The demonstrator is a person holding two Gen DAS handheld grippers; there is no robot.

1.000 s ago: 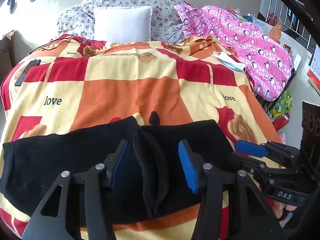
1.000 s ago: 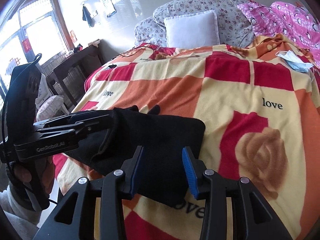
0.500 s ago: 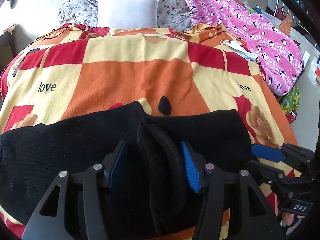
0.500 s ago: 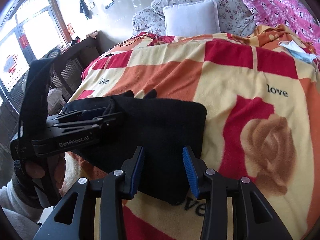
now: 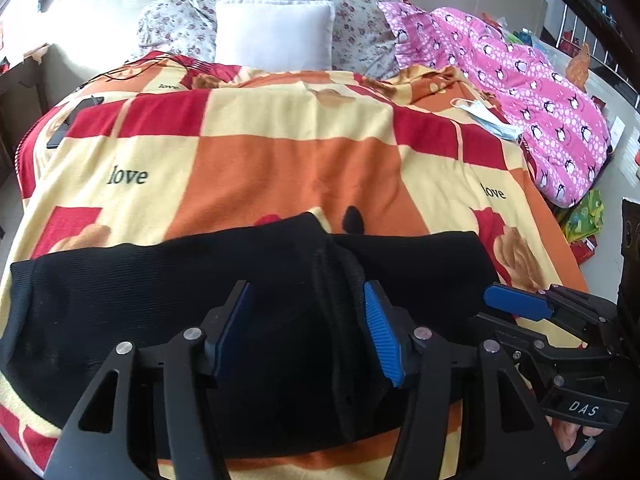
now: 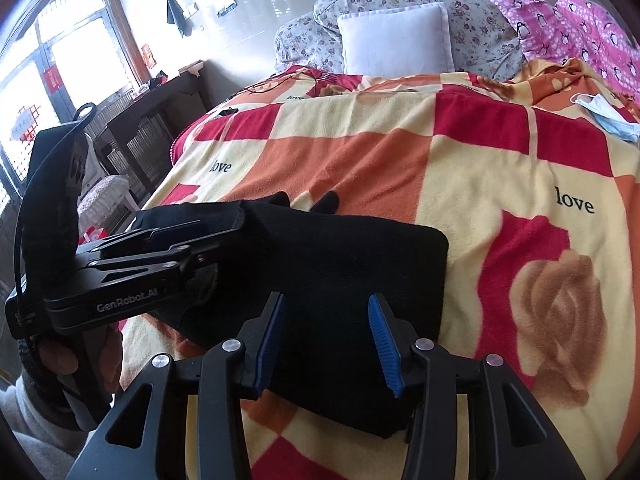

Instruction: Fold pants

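Black pants (image 5: pixel 160 292) lie folded across the near edge of the blanket (image 5: pixel 296 168) printed "love", under the left claw (image 5: pixel 308 336) and right claw (image 6: pixel 324 340), both spread wide and empty, the left one's body reading "GenRobot.AI".

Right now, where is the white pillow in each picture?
Left wrist view: the white pillow is top middle, leaning on the flowery pillows at the head of the bed.
Right wrist view: the same pillow is top, right of middle, again against the flowery pillows.
Shared landmark: the black pants lie on the blanket near the bottom of both views.
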